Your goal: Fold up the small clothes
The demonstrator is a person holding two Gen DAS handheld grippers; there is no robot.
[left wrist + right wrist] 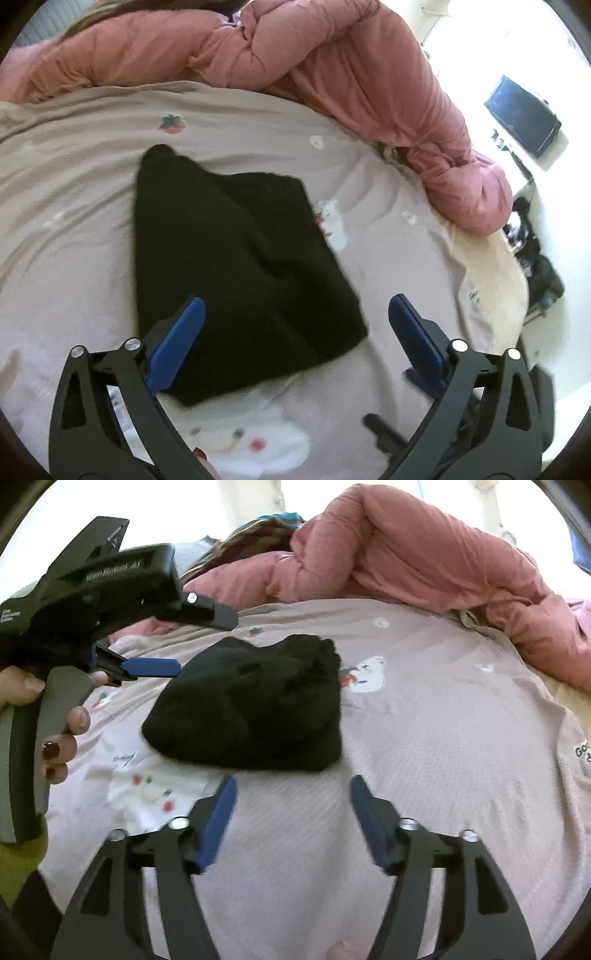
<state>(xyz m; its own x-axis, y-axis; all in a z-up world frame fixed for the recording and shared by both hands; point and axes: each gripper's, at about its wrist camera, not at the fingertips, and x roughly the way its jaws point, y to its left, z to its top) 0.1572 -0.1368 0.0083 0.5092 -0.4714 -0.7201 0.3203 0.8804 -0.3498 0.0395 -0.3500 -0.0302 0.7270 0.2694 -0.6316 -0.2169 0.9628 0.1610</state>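
Left gripper [295, 314], blue pads spread, nothing between them; it hangs over the near edge of the folded black knit garment [236, 258]. Right gripper [291, 786], jaws likewise parted and empty, sits just short of the garment, apparently released. The garment lies as a compact bundle on the beige printed bedsheet [74, 206], clear of the bunched pink quilt [332, 62] behind.

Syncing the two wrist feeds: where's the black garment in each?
Left wrist: black garment fills the centre, its near edge between the open fingers.
Right wrist: black garment sits centre-left, beyond the fingertips, untouched.
Shared landmark: pink duvet bunched behind it.
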